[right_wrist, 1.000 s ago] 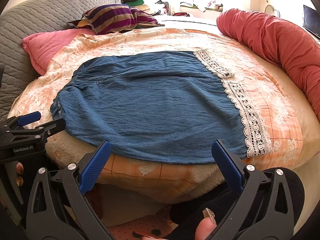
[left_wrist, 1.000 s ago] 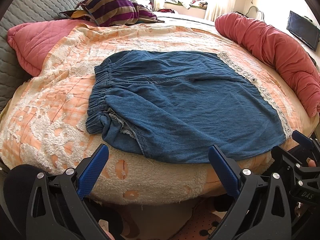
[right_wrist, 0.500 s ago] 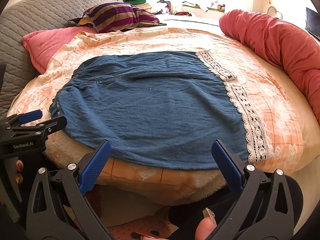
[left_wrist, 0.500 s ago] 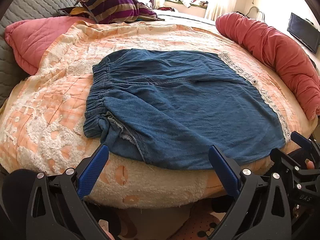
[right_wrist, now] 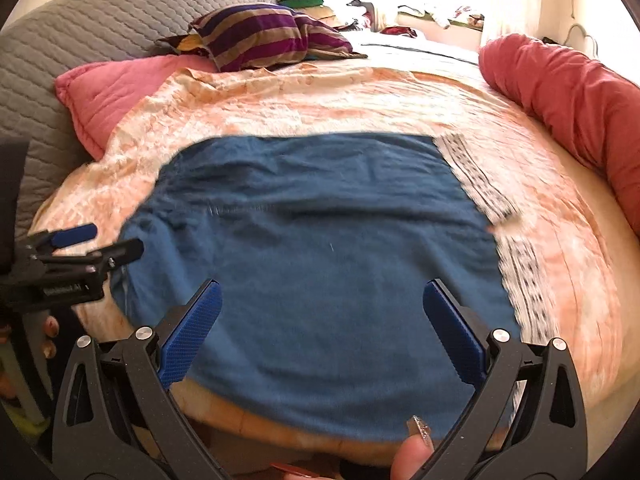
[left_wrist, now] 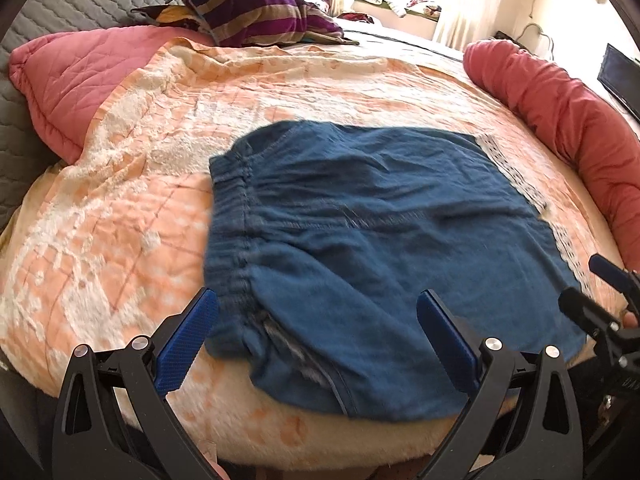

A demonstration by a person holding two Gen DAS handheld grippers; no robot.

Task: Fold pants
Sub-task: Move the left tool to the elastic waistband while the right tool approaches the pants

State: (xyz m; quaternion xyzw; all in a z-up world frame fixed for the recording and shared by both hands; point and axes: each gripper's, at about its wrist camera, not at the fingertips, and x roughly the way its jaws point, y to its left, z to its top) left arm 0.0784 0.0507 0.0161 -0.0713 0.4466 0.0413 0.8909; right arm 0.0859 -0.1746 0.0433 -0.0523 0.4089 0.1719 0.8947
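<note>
Blue denim pants [left_wrist: 380,240] [right_wrist: 320,240] lie folded flat on the peach bedspread [left_wrist: 120,208], the elastic waistband at the left and a white lace hem [right_wrist: 516,272] at the right. My left gripper [left_wrist: 318,332] hovers open over the near waistband corner, with nothing between its blue pads. My right gripper [right_wrist: 320,320] hangs open above the near edge of the denim, also holding nothing. Each gripper shows at the side of the other's view: the right gripper [left_wrist: 600,300] and the left gripper [right_wrist: 80,252].
A rolled red blanket [left_wrist: 568,128] runs along the bed's right side. A pink quilted pillow [left_wrist: 72,80] and a striped purple cushion [left_wrist: 256,16] sit at the far left, against a grey padded headboard [right_wrist: 100,32]. A thumb [right_wrist: 412,456] shows below the right gripper.
Both grippers have moved forward and up over the bed's near edge, so the pants now sit under the fingers. The pants themselves have not moved. Both grippers stayed open.
</note>
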